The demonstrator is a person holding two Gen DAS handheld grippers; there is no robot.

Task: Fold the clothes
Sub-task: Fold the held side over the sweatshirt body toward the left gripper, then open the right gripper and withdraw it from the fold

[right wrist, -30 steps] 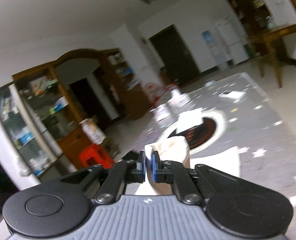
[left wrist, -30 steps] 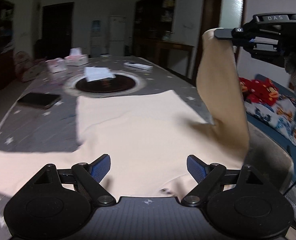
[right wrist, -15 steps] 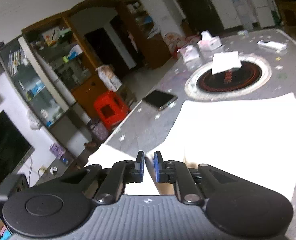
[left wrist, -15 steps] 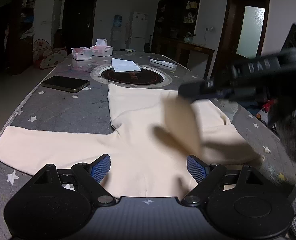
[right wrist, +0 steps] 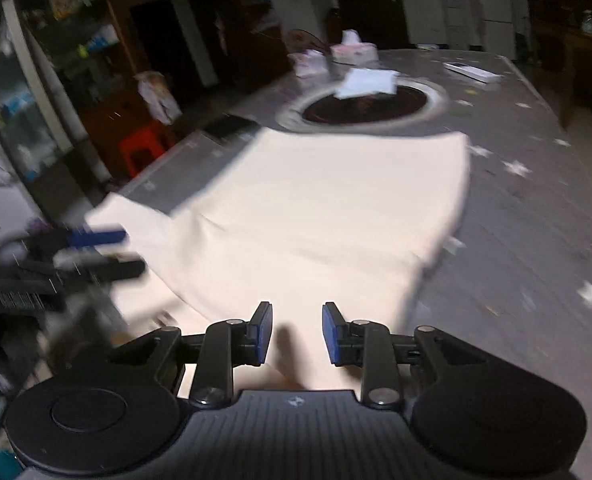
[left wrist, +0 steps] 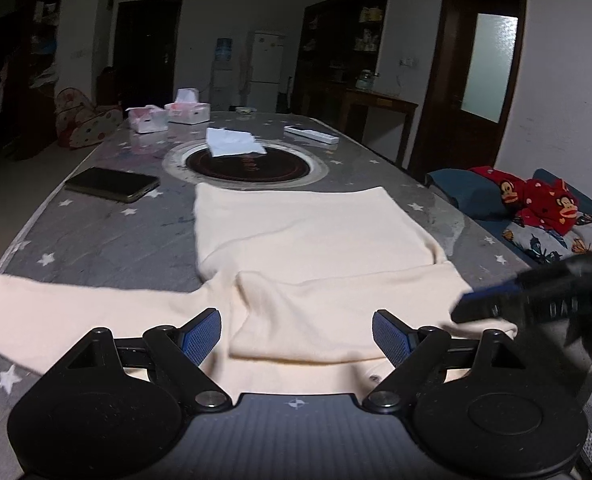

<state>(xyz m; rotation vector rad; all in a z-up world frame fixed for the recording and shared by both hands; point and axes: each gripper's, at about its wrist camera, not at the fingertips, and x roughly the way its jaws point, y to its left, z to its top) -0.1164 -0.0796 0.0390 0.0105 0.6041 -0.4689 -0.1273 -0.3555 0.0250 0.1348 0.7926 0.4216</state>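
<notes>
A cream long-sleeved top [left wrist: 304, 240] lies flat on the grey star-patterned table [left wrist: 96, 240]. Its right sleeve [left wrist: 336, 304] is folded across the chest; its left sleeve [left wrist: 76, 312] stretches out to the left. My left gripper [left wrist: 296, 332] is open and empty, just above the collar end of the top. My right gripper [right wrist: 296, 334] is open and empty over the right side of the top [right wrist: 316, 216]; it also shows blurred at the right of the left wrist view [left wrist: 496, 304]. The left gripper [right wrist: 92, 248] shows blurred at the left of the right wrist view.
A round dark inset [left wrist: 248, 166] with a white cloth [left wrist: 232, 142] on it sits mid-table. A dark phone [left wrist: 112, 184] lies at the left, tissue boxes [left wrist: 188, 110] and a remote [left wrist: 312, 134] at the far end. A bed with red clothing [left wrist: 536, 200] is right of the table.
My right gripper carried the right sleeve down and across the chest, let it go and opened. It has drawn back to the right side. My left gripper stayed open.
</notes>
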